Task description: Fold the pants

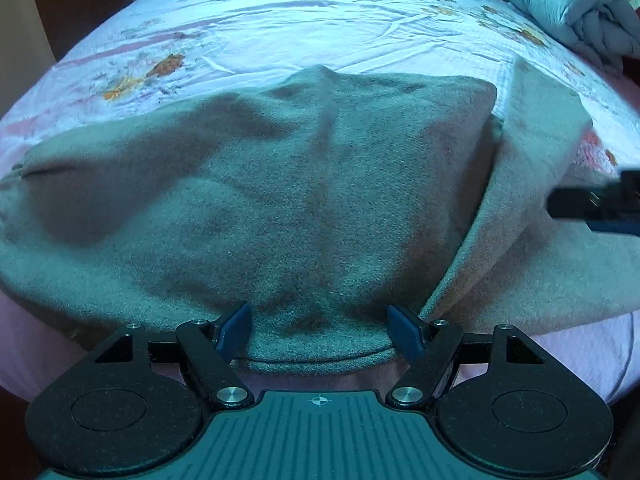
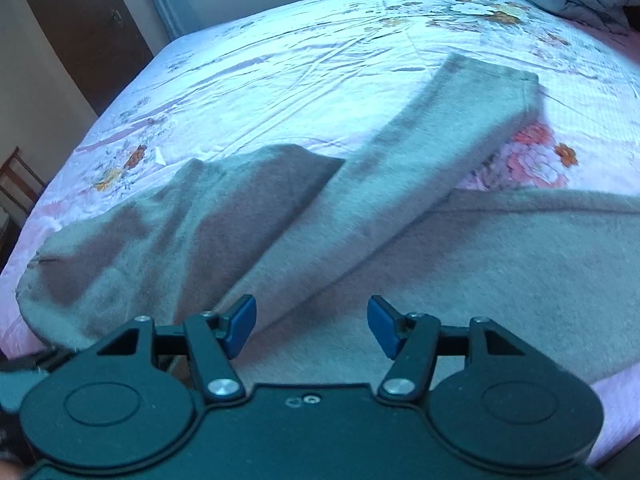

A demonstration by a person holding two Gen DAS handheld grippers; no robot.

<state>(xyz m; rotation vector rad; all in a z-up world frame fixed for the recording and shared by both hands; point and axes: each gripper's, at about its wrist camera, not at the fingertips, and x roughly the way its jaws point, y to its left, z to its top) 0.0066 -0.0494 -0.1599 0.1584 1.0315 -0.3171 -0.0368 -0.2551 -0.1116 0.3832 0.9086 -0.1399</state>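
Note:
Grey fleece pants (image 1: pixel 304 208) lie rumpled across the near part of the bed. In the right wrist view the pants (image 2: pixel 400 248) show one leg (image 2: pixel 472 112) angled away to the far right. My left gripper (image 1: pixel 320 332) is open, its blue pads on either side of the pants' near hem, not closed on it. My right gripper (image 2: pixel 312 324) is open and empty just above the cloth. The right gripper also shows at the right edge of the left wrist view (image 1: pixel 596 204).
The bed (image 1: pixel 280 28) has a pale pink floral sheet. A rolled grey quilt (image 1: pixel 568 8) lies at the far right corner. A dark wooden door (image 2: pixel 80 28) and a wooden chair (image 2: pixel 16 184) stand to the left of the bed.

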